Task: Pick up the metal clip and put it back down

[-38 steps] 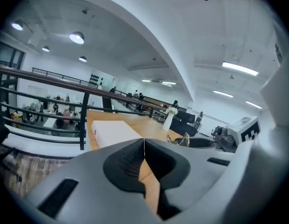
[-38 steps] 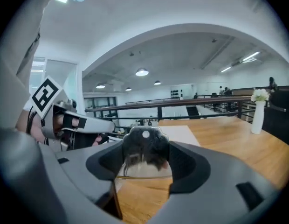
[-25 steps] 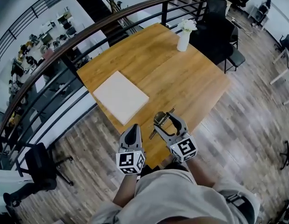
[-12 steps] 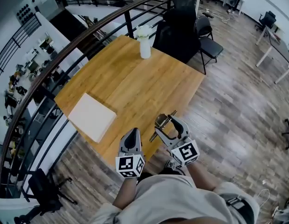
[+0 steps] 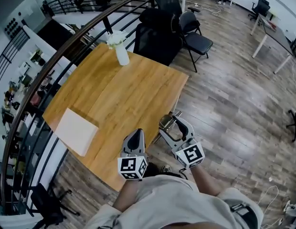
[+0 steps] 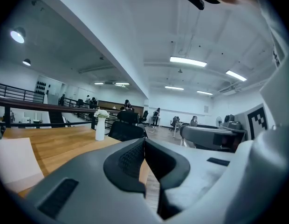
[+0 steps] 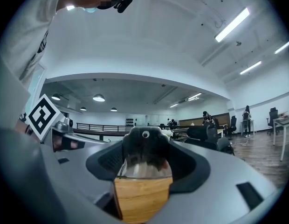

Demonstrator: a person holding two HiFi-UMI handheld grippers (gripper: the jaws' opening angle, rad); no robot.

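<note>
We've swung beyond the desk (image 5: pixel 114 94) edge; right tongs (image 5: pixel 172 124) clenching metal clip (image 5: pixel 163 123), left tongs (image 5: pixel 136 138) closed; re-centre over desk.

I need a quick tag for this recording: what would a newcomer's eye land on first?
The right tongs, shut on a metal clip and held up by the near edge of the wooden table, draw the eye first. The left tongs are shut and empty beside them. Farther off, a white vase of flowers stands at the table's far corner and a flat white pad lies at its left side.
</note>
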